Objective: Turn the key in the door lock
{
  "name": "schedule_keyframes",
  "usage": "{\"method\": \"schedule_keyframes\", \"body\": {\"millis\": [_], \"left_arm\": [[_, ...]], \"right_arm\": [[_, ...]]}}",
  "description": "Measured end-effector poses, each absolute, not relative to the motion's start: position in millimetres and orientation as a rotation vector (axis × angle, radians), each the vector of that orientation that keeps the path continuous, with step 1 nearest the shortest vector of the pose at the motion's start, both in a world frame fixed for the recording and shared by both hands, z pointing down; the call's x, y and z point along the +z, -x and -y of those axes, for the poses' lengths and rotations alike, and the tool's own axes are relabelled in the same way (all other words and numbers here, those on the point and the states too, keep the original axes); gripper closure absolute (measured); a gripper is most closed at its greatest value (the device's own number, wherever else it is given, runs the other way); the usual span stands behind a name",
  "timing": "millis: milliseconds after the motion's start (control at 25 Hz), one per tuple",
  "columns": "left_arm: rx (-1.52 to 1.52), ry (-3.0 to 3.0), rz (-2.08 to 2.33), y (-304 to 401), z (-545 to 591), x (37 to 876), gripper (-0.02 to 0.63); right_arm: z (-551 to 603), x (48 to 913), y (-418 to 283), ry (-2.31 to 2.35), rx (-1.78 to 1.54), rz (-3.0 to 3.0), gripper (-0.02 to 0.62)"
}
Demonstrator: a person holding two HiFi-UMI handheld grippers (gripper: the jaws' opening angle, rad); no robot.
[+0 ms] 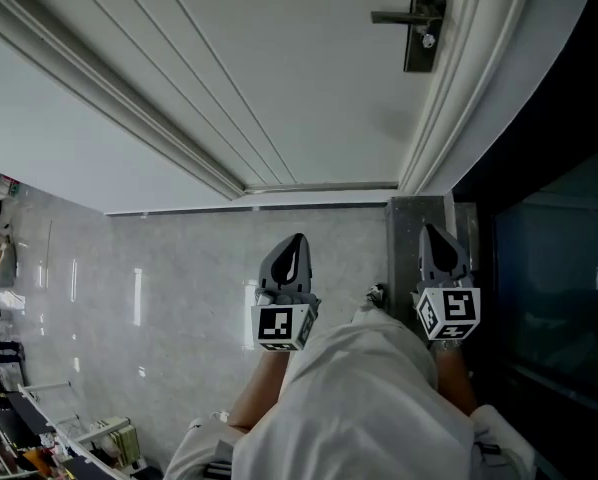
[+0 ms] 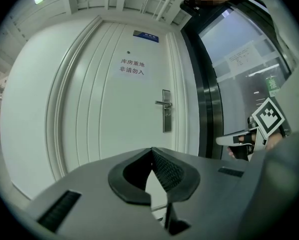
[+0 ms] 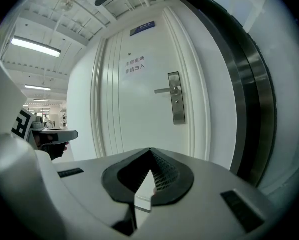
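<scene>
We hold both pairs pressed together and empty, the left tongs [image 1: 295, 240] beside the right tongs [image 1: 432, 230], well short of the white panelled door [image 1: 279, 58]. Its tall steel lock plate [image 3: 177, 99] stands upright, with the lever [image 3: 164, 90] pointing left. The plate lies straight ahead of and above the right tongs, which are nearer, and off to the right of the left. We cannot make out a key. Black writing [image 2: 132, 67] reads 库房重地 / 非请勿入; the small blue plaque [image 2: 145, 34] above is illegible.

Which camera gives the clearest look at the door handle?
The right gripper view: the door handle appears largest and face-on there. The left gripper view shows it smaller; the head view, foreshortened near its top edge.
</scene>
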State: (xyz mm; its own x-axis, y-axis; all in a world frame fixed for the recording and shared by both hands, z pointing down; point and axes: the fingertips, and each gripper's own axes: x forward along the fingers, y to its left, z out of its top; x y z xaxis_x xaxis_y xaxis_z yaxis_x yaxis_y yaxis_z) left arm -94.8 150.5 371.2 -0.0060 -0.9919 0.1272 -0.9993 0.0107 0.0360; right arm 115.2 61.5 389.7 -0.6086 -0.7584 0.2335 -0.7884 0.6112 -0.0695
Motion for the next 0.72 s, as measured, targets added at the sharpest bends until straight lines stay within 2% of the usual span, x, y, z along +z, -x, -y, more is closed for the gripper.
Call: {"method": "schedule_keyframes", "body": {"millis": [400, 720], "left_arm": [[0.130, -2.144, 2.178, 62.7, -62.3, 361.9, 0.597], [0.181, -2.126, 2.213, 64.5, -31.3, 353.3, 0.597]], "right_arm": [[34.6, 398.4, -134.3, -1.242, 0.258, 2.680, 0.595], [62.9, 403.6, -127.1, -1.195, 0.245, 2.702, 0.595]]}}
